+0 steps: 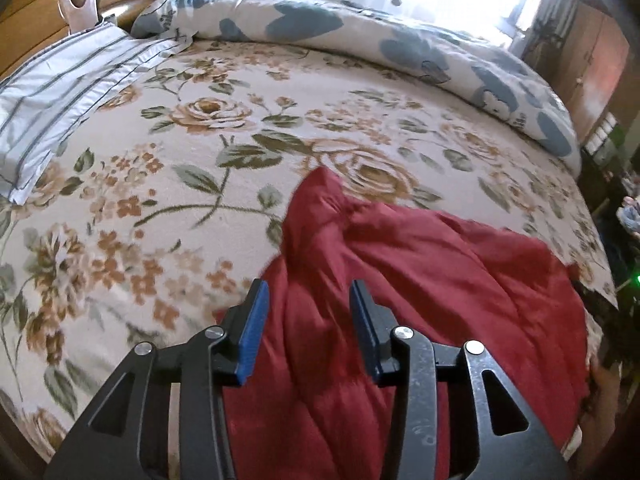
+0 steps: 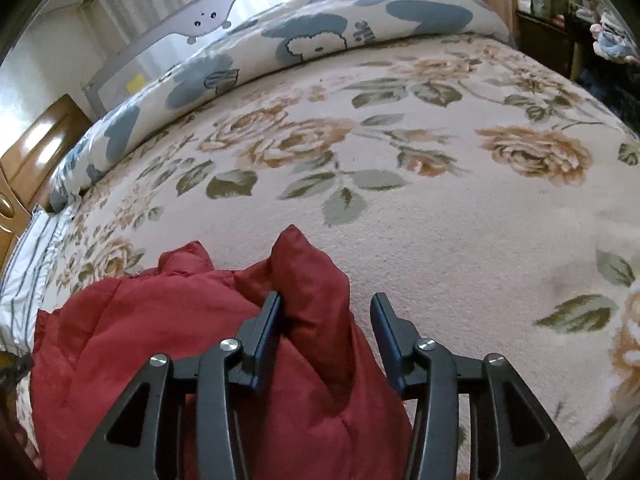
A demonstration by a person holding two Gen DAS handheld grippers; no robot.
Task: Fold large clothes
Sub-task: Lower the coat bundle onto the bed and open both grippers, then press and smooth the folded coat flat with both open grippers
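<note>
Lying rumpled on the flowered bed cover (image 1: 224, 152) near its front edge, the red garment (image 1: 400, 280) spreads under both tools. The left gripper (image 1: 307, 292) hovers with jaws apart, red cloth showing between them but unpinched. The right gripper (image 2: 326, 304) also stands apart, a peak of garment beside its left finger (image 2: 268, 332)

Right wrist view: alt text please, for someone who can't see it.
Open black tongs straddle a peak of a crumpled dark red quilted garment lying on a cream fleece blanket with brown roses. A rolled white duvet with blue flowers lies along the bed's far edge.
</note>
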